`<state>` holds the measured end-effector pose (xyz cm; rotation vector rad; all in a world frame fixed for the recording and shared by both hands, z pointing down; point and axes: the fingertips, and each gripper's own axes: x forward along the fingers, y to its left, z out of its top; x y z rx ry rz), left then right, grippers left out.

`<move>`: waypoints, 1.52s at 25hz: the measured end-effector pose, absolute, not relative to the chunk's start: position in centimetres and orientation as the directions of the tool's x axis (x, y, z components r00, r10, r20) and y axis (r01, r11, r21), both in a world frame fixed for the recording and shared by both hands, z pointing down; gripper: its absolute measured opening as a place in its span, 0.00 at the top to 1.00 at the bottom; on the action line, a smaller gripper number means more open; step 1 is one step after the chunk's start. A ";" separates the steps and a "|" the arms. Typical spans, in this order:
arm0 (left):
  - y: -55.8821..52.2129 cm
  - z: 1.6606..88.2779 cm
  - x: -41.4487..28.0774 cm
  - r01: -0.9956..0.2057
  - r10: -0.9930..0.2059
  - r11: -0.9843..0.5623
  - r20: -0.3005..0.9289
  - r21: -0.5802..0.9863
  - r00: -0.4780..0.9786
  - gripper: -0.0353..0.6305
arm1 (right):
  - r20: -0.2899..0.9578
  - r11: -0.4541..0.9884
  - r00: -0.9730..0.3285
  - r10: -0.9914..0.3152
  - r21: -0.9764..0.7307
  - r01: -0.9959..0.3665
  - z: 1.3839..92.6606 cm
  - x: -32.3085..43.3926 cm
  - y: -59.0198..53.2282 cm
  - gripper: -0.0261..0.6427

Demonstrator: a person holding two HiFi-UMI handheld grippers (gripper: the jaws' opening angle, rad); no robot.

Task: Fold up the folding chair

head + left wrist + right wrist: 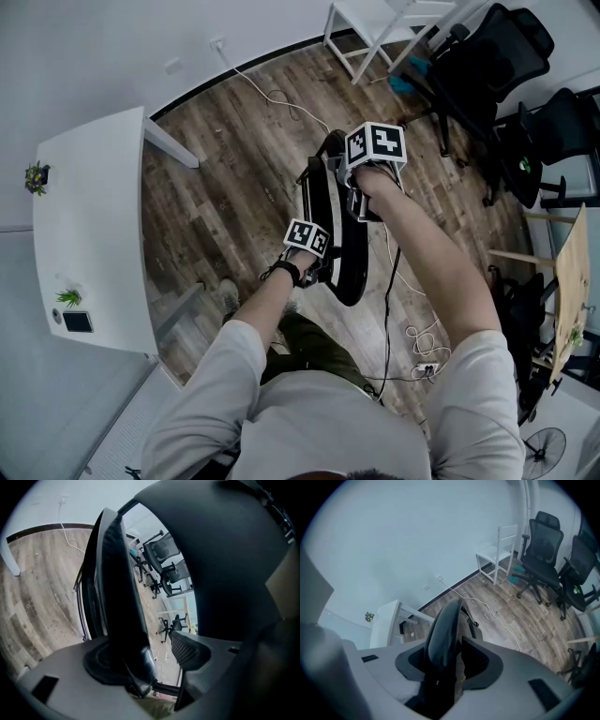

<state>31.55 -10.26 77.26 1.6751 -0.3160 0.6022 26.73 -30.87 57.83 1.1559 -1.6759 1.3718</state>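
The wood floor (234,159) lies below both my tools. The folding chair (328,202) stands edge-up and folded thin, with its rim between both pairs of jaws. My right hand-held gripper (449,654) is clenched on that rim. My left hand-held gripper (157,656) is released, and only its own view shows one pad (186,651) clear of the chair.

The folding chair (349,272) stood on the floor (234,169), with the table (94,216) to its left, two office chairs (502,52) well apart to its right and a side chair (366,21) behind it by the wall (112,47).
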 end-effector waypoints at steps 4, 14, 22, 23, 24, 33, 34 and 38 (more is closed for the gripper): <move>-10.3 77.1 31.3 -0.509 0.128 -0.170 0.531 0.844 0.838 0.53 | 0.875 0.020 -0.435 -0.210 -0.441 -0.897 57.7 26.6 -30.9 0.65; -10.5 77.0 30.5 -0.497 0.129 -0.159 0.517 0.853 0.846 0.54 | 0.837 0.091 -0.523 -0.161 -0.515 -0.852 56.1 25.0 -30.4 0.50; -10.4 77.2 28.9 -0.493 0.128 -0.149 0.511 0.857 0.850 0.54 | 0.851 0.335 -0.501 -0.155 -0.432 -0.837 53.0 24.3 -32.3 0.50; -10.5 77.2 28.6 -0.492 0.126 -0.147 0.510 0.858 0.851 0.54 | 0.851 0.407 -0.501 -0.157 -0.407 -0.818 52.5 24.1 -32.6 0.50; -10.5 77.2 28.3 -0.492 0.125 -0.146 0.509 0.858 0.852 0.54 | 0.850 0.493 -0.503 -0.158 -0.374 -0.786 52.0 23.8 -32.9 0.49; -10.6 77.7 25.4 -0.501 0.105 -0.130 0.514 0.856 0.851 0.54 | 0.871 0.948 -0.488 -0.054 -0.110 -0.299 50.3 19.5 -32.3 0.48; -10.5 77.7 25.1 -0.500 0.104 -0.127 0.513 0.857 0.852 0.54 | 0.875 0.973 -0.482 -0.047 -0.069 -0.219 50.2 18.9 -32.1 0.49; -10.0 77.3 23.7 -0.502 0.113 -0.097 0.510 0.860 0.853 0.54 | 0.899 0.999 -0.438 0.011 0.006 0.037 50.3 16.8 -31.2 0.50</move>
